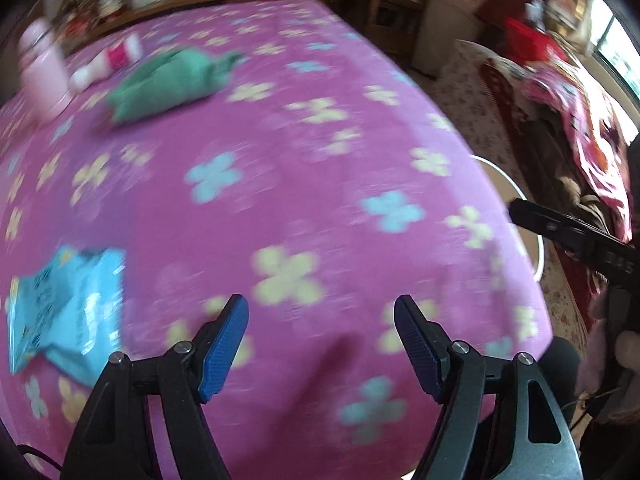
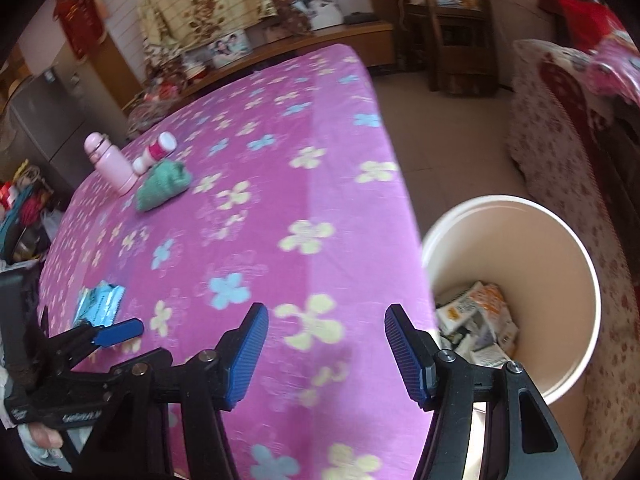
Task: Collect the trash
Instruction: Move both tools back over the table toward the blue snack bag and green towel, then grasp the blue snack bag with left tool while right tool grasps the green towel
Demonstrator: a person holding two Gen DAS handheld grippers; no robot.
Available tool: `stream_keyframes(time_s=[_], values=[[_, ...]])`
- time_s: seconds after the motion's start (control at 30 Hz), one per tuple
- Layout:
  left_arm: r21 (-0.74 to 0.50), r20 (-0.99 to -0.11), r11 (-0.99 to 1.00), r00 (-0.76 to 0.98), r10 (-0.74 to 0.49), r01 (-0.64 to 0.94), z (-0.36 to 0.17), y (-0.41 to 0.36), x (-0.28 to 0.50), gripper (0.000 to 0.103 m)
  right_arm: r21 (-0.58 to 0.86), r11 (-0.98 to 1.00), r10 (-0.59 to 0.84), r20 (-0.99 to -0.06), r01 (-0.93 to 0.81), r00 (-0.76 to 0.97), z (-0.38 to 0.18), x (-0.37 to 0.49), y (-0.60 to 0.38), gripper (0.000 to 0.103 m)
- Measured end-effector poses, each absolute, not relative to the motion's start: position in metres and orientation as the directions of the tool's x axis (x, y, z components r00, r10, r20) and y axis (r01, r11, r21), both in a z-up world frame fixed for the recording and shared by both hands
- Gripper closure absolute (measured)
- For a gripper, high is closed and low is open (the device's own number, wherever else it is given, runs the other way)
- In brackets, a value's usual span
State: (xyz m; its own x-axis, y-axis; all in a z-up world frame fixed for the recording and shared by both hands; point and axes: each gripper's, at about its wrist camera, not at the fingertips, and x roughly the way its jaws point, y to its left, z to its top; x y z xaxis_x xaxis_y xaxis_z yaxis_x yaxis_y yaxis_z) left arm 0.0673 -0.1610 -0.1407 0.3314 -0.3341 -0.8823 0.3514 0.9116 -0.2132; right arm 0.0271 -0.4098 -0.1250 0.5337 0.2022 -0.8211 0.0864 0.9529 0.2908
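A light blue snack wrapper (image 1: 66, 312) lies on the pink flowered tablecloth (image 1: 280, 152), to the left of my left gripper (image 1: 322, 316), which is open and empty above the cloth. The wrapper also shows in the right wrist view (image 2: 100, 304), just beyond my left gripper's blue fingertip (image 2: 120, 332). My right gripper (image 2: 326, 326) is open and empty over the table's near right edge. A white bin (image 2: 560, 280) stands on the floor right of the table, holding several crumpled wrappers (image 2: 476, 320).
A pink bottle (image 2: 110, 162), a white and pink bottle (image 2: 156, 152) lying down, and a green cloth (image 2: 162, 184) sit at the table's far left. A flowered sofa (image 2: 560, 128) stands to the right. A wooden sideboard (image 2: 320, 40) is behind the table.
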Motion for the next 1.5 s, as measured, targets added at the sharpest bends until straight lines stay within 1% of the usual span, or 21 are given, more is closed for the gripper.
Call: stream_keyframes(time_s=[0.03,0.1,0.17,0.4,0.6,0.7,0.83,0.97,1.17,1.3,1.37,1.43,1.5], values=[[-0.236,-0.870,0.908,0.340,-0.356,0.346,-0.139,-0.153,0.068,0.027,0.287,0.955,0.206,-0.822,0.075,0.531,-0.124,0.030,-0.403,0.038],[-0.235,-0.876,0.924,0.345,-0.336,0.303,-0.139,-0.131,0.070,0.027,0.283,0.957,0.213,-0.824,0.056,0.526,-0.123,0.033,-0.393,0.038],[-0.255,-0.873,0.925,0.345,-0.346,0.282,-0.140,-0.111,0.072,0.027,0.279,0.960,0.221,-0.825,0.035,0.520,-0.123,0.037,-0.382,0.038],[-0.281,-0.878,0.946,0.353,-0.322,0.165,-0.139,-0.021,0.060,0.027,0.269,0.963,0.249,-0.835,-0.031,0.491,-0.125,0.051,-0.344,0.037],[-0.243,-0.894,0.970,0.386,-0.226,0.004,-0.137,0.065,0.052,0.027,0.275,0.956,0.289,-0.837,-0.101,0.464,-0.130,0.064,-0.307,0.037],[-0.267,-0.887,0.962,0.402,-0.227,-0.047,-0.130,0.091,0.050,0.027,0.287,0.947,0.321,-0.831,-0.145,0.455,-0.130,0.072,-0.288,0.037],[-0.263,-0.866,0.964,0.450,-0.217,-0.040,-0.113,0.093,0.047,0.025,0.307,0.930,0.368,-0.811,-0.203,0.454,-0.128,0.084,-0.264,0.037],[-0.276,-0.854,0.961,0.464,-0.235,-0.022,-0.109,0.077,0.056,0.023,0.313,0.907,0.414,-0.781,-0.282,0.467,-0.121,0.111,-0.242,0.031],[-0.248,-0.851,0.968,0.488,-0.195,-0.047,-0.113,0.056,0.075,0.023,0.170,0.896,0.375,-0.785,-0.410,0.494,-0.110,0.161,-0.206,0.031],[-0.190,-0.872,0.977,0.474,-0.122,-0.100,-0.127,0.050,0.091,0.023,0.135,0.897,0.353,-0.792,-0.422,0.497,-0.112,0.195,-0.201,0.031],[-0.186,-0.881,0.976,0.458,-0.116,-0.110,-0.135,0.050,0.097,0.023,0.119,0.885,0.360,-0.788,-0.450,0.500,-0.110,0.209,-0.198,0.030],[-0.193,-0.887,0.974,0.446,-0.123,-0.116,-0.140,0.051,0.102,0.023,0.071,0.861,0.359,-0.787,-0.504,0.501,-0.108,0.219,-0.189,0.024],[-0.186,-0.887,0.976,0.447,-0.116,-0.116,-0.143,0.050,0.106,0.023,0.019,0.828,0.348,-0.800,-0.560,0.488,-0.111,0.231,-0.177,0.022]])
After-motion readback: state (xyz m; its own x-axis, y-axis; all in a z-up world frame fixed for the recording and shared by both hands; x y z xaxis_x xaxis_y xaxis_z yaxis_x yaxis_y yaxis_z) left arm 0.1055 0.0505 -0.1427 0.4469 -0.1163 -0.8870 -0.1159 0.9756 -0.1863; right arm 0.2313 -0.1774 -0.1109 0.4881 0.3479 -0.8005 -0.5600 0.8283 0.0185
